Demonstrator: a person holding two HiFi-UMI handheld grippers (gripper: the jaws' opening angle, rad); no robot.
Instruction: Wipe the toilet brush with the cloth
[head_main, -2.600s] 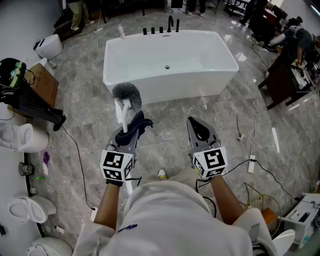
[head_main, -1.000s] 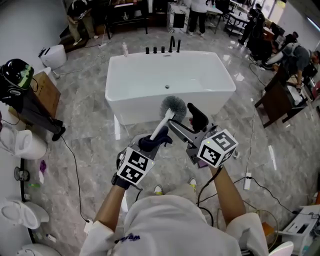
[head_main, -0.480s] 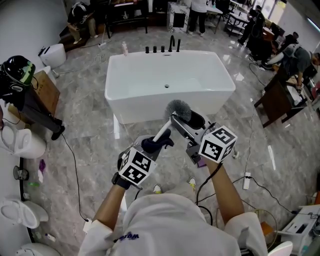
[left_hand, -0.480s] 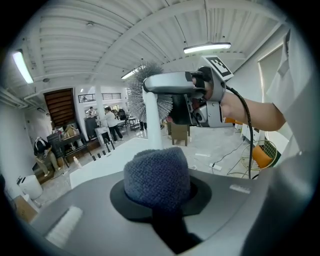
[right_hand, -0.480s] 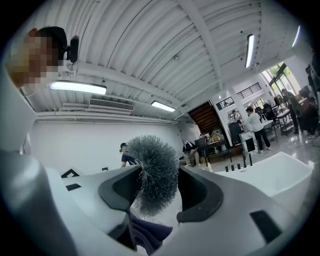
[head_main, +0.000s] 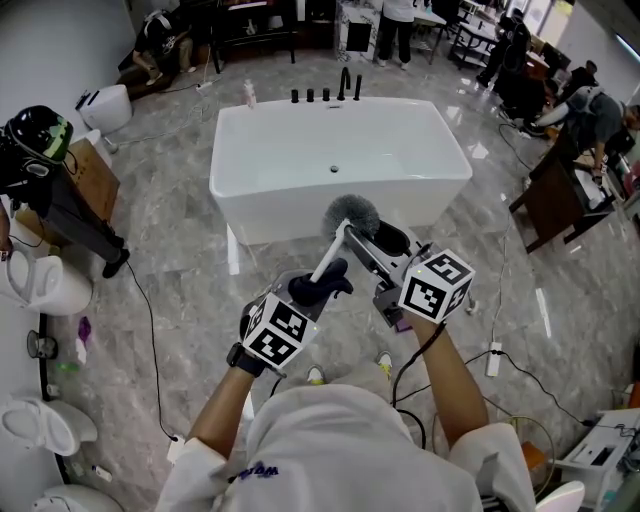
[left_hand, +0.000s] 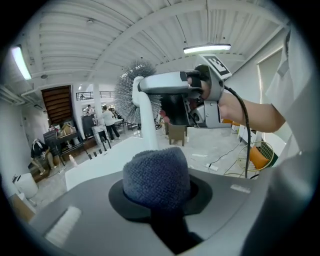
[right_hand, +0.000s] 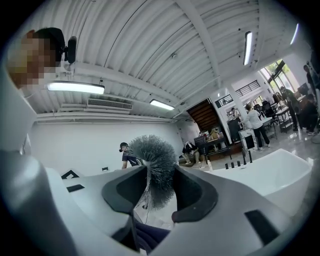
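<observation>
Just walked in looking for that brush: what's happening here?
A person by a white bathtub holds a gripper in each hand. The left gripper clamps a dark blue cloth, bunched at the white handle of the toilet brush. The right gripper has just been closing its jaws on the brush by its bristle head.

Big industrial hall, not a home. Ribbed metal ceiling (right_hand: 165, 45) with strip lights (right_hand: 75, 88); wide grey stone-look tiled floor (head_main: 170, 230). Bathroom fixtures stand loose, like a mock-up: a freestanding white bathtub (head_main: 340, 160) mid-floor, toilets (head_main: 42, 285) along the left edge. Cables (head_main: 152, 312) trail over the tiles. Several people (head_main: 398, 12) at the far end. Dark desks (head_main: 560, 185) at right, someone bent over one.
</observation>
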